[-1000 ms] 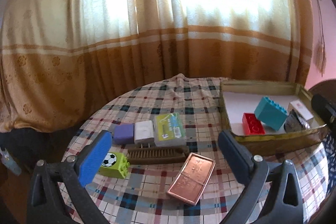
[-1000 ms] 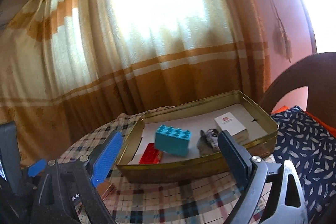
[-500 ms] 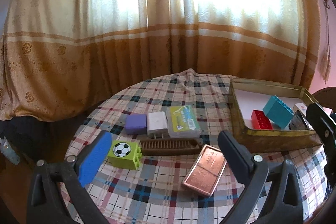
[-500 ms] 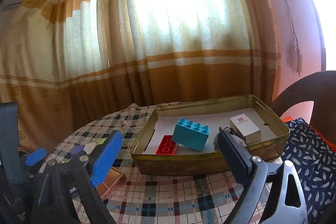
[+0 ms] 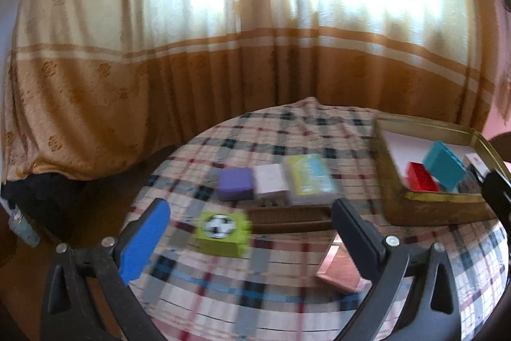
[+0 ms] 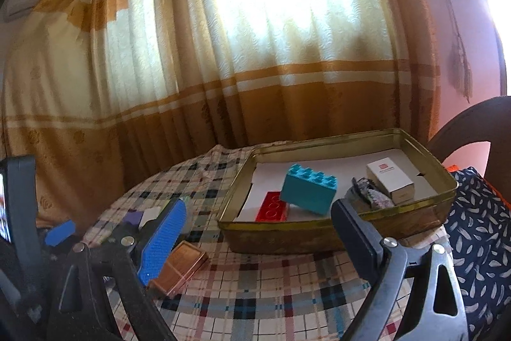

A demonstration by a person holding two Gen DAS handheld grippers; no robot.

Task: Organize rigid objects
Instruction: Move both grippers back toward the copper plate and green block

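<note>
On the plaid tablecloth lie a green brick with a football print [image 5: 223,229], a purple block [image 5: 235,183], a white block [image 5: 270,183], a yellow-green packet [image 5: 309,179], a brown comb [image 5: 289,219] and a copper tin [image 5: 341,272] [image 6: 180,266]. My left gripper [image 5: 252,235] hangs open above them, empty. A gold metal tray [image 5: 437,206] [image 6: 281,234] holds a teal brick [image 6: 309,187], a red brick [image 6: 273,206], a white box [image 6: 389,181] and a small dark pouch [image 6: 372,197]. My right gripper [image 6: 258,238] stands open and empty in front of the tray.
Orange and cream curtains [image 5: 223,53] hang close behind the round table [image 5: 255,293]. A dark wooden chair back [image 6: 472,127] and a blue patterned cushion [image 6: 479,245] sit at the right. The left gripper's frame [image 6: 19,213] shows at the right wrist view's left edge.
The left gripper has drifted left, so the loose objects and tray shifted right in its view. The right gripper turned left, bringing the tray closer to centre. Both stayed open.
</note>
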